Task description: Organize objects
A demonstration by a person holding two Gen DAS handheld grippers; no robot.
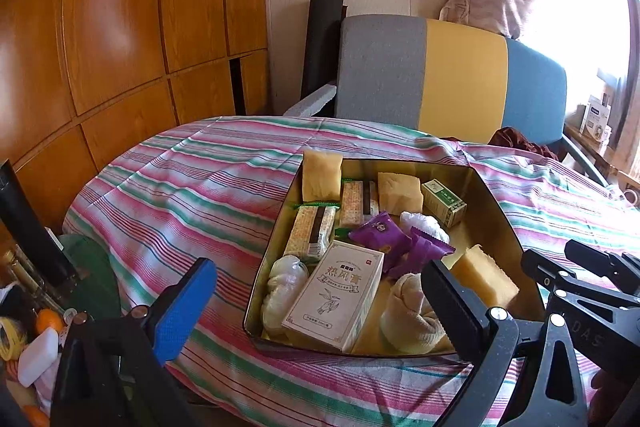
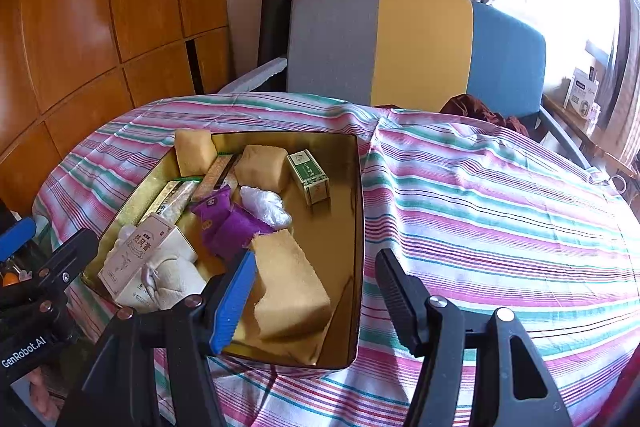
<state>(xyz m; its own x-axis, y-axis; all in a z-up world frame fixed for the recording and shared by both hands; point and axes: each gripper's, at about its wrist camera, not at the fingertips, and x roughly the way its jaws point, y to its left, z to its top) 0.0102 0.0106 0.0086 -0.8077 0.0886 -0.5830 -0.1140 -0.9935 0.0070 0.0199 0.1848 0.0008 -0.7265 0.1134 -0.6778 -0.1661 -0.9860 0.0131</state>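
both jaws open; four sponge blocks (image 1: pixel 400 193)

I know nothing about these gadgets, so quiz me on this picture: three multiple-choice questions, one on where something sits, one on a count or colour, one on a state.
1. Where is the small green box?
A. In the gold tin
B. On the chair
C. On the striped cloth

2. How many purple packets are in the gold tin?
A. None
B. Two
C. Five

3. What is the right gripper doing?
A. Clamping a sponge
B. Holding the green box
C. Open, holding nothing

Answers:
1 A: it stands inside the tin near the far wall.
2 B: two lie side by side mid-tin.
3 C: its fingers stand apart, pressing nothing.
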